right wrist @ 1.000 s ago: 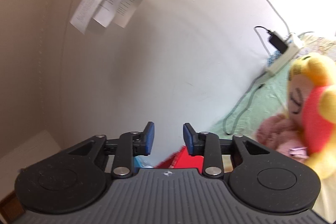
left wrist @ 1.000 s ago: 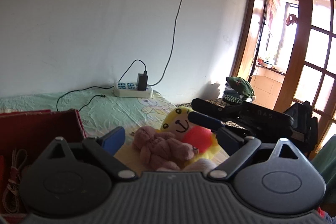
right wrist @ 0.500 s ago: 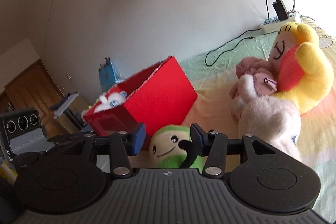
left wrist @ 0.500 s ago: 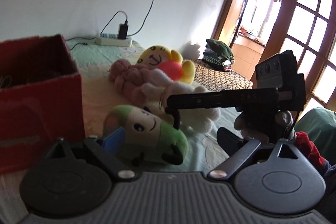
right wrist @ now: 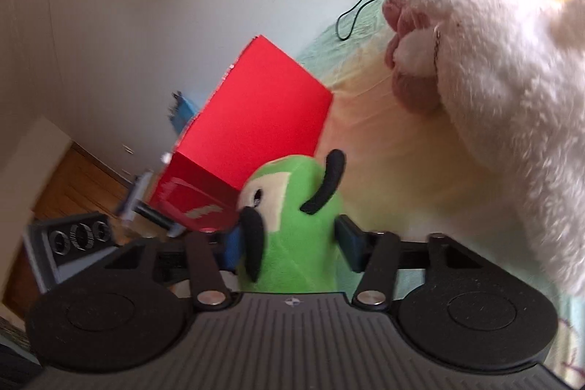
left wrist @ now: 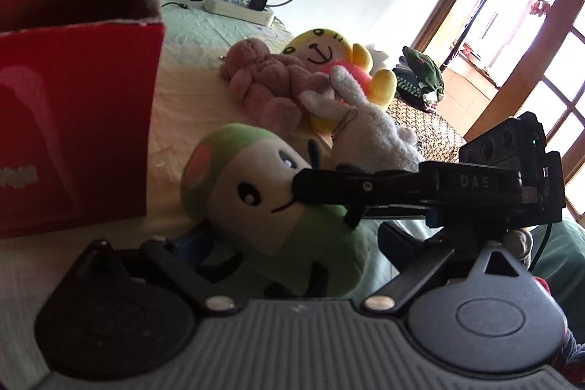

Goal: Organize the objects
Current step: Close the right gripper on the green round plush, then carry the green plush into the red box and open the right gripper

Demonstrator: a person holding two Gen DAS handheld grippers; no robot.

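Observation:
A green plush toy with a cream face lies on the bed next to a red box. My left gripper is open, its fingers on either side of the plush's lower body. My right gripper has its blue pads on both sides of the green plush, not visibly squeezing it. In the left wrist view the right gripper reaches in from the right, its tip at the plush's face. The red box also shows in the right wrist view.
A white plush, a pink plush and a yellow plush lie behind the green one. A power strip with charger sits by the wall. A wooden glazed door stands at the right.
Both grippers moved down and forward onto the green plush. The right gripper's jaws now flank it, and the left gripper's fingers have come around its lower body.

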